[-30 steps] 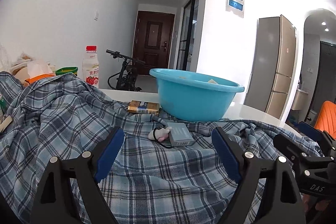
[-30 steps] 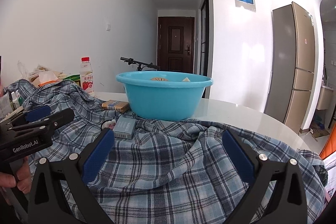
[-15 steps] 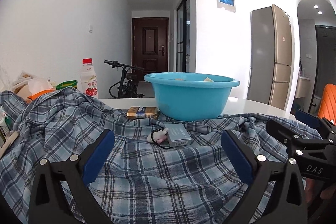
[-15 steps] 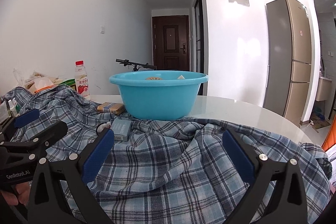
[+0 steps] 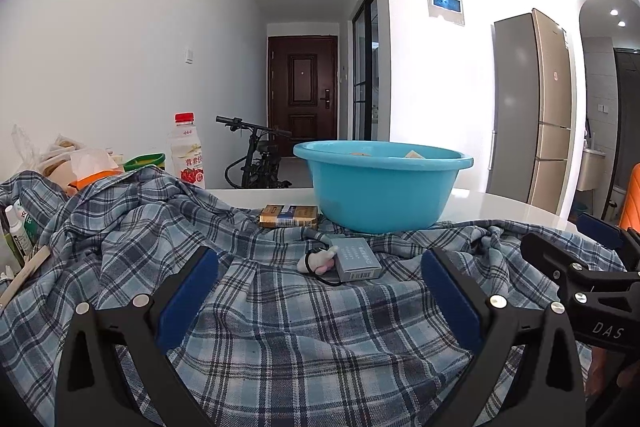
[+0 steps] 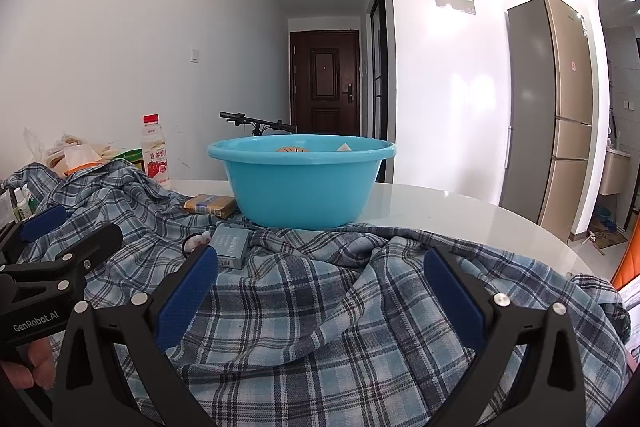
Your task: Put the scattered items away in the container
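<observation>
Sitting on the white worktop, the blue basin is the container, upright, with a couple of pale items just showing over its rim, too hidden to identify. Its near base touches the edge of a rumpled blue plaid shirt that covers most of the worktop in front of it. Scattered items lie on the shirt: a grey box in front of the basin, a small white-pink toy with a black cord touching the box's left side, and a gold and blue pack just left of the basin's base.

Left gripper hangs low over the shirt, aimed slightly downward toward the box and basin, level, not rolled; its blue-padded fingers are spread wide, nothing between them but cloth below, not pinching anything. Right gripper is in a matching pose beside it, pointing at the basin from a bit further right, fingers spread wide too, empty, over the shirt folds. Each gripper shows at the edge of the other's view, so the two sit side by side, apart. A person's hand grips the left gripper's handle, seen low left in the right wrist view.

Further out: a red-capped drink bottle and clutter of bags behind the shirt at left, bicycle in the hallway, dark door, fridge at right.
</observation>
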`<state>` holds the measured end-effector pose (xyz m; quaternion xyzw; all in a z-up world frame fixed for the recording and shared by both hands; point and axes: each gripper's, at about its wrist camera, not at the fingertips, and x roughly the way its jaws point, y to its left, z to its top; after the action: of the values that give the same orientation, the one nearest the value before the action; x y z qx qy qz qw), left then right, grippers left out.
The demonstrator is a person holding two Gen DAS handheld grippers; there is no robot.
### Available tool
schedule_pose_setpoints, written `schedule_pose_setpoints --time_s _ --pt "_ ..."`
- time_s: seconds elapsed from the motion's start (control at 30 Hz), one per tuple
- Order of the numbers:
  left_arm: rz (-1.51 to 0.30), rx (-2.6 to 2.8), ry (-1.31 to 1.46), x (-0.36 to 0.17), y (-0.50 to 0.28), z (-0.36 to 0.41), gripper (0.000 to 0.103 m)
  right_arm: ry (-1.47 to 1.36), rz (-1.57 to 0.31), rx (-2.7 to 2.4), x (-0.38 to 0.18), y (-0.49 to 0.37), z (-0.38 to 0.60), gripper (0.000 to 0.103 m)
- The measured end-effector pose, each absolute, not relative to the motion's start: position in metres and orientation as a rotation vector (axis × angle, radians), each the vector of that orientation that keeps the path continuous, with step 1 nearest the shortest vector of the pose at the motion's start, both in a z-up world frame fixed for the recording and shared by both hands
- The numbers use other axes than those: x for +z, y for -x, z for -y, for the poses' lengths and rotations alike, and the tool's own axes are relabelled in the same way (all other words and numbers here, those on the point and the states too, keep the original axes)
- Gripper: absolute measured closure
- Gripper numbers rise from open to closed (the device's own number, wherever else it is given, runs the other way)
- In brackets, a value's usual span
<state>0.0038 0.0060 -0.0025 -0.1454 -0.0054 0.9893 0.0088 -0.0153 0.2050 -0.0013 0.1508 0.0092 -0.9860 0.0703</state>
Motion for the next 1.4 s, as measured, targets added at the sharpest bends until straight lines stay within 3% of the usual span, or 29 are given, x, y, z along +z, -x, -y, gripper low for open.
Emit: schedule_pose_setpoints --time_s 1.4 --pt "0.009 3.086 0.451 -0.003 -0.0041 -0.0073 0.0 -0.454 -0.019 -2.981 -0.002 0.0152 -0.206 0.0"
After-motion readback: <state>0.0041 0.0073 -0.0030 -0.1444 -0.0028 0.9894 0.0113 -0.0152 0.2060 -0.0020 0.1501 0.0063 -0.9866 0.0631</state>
